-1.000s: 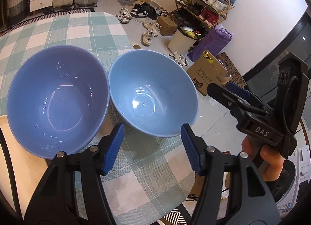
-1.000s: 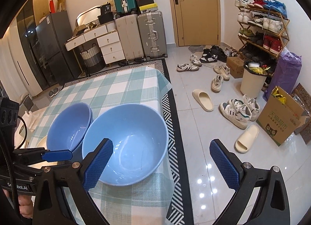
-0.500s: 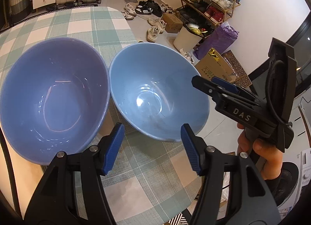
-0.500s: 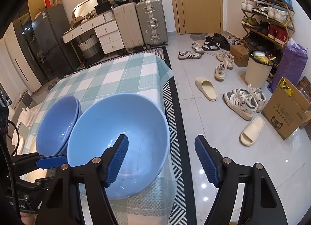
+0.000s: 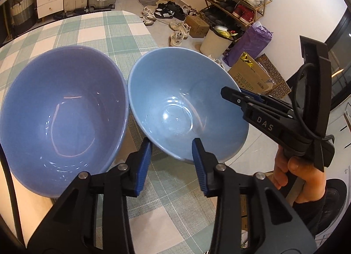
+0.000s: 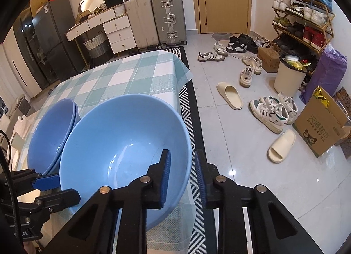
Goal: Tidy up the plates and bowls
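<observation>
Two bowls stand side by side on the green-checked tablecloth [image 5: 105, 32]: a darker blue bowl [image 5: 63, 113] on the left and a light blue bowl [image 5: 186, 109] at the table's right edge. My right gripper [image 6: 183, 175] has one finger inside the light blue bowl [image 6: 122, 153] and one outside. Its jaws are closing on the right rim, and the pads meet the wall. My left gripper [image 5: 172, 164] is closing too. The light bowl's near rim sits at its gap, untouched by the pads. In the right wrist view the darker bowl [image 6: 50, 126] shows a double rim.
The table ends just right of the light bowl, above a striped rug [image 6: 195, 126] and tiled floor. Slippers [image 6: 230, 96], sneakers, a cardboard box [image 6: 318, 131], a bin [image 6: 287, 78] and a shoe rack [image 6: 302, 23] lie beyond. A hand [image 5: 294, 172] holds the right gripper.
Both grippers sank closer to the bowls. The right jaws went from wide apart to closed over the light bowl's right rim. The left jaws narrowed around its near rim.
</observation>
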`<move>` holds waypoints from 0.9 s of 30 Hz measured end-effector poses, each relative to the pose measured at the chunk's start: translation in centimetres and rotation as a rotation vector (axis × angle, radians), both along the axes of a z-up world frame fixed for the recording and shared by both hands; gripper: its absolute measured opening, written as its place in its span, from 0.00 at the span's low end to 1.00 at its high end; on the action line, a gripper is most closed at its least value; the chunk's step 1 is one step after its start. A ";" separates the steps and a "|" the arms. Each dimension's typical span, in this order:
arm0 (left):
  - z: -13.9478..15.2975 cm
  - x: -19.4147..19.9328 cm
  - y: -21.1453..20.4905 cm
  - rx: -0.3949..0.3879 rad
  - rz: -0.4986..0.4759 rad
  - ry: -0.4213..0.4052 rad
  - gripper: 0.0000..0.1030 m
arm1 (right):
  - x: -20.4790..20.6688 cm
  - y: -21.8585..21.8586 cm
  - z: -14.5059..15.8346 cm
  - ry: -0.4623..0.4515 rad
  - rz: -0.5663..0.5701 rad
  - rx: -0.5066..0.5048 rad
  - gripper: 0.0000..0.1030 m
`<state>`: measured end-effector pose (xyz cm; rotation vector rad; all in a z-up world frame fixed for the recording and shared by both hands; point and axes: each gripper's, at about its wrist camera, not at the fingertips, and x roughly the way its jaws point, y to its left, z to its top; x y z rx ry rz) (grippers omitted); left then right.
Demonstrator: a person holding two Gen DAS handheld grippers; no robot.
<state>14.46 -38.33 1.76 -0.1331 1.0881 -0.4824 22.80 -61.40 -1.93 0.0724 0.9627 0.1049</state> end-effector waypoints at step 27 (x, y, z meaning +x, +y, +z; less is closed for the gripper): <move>2.4 -0.8 0.7 0.039 -0.046 -0.094 0.28 | -2.6 0.8 2.9 -0.041 -0.010 -0.069 0.14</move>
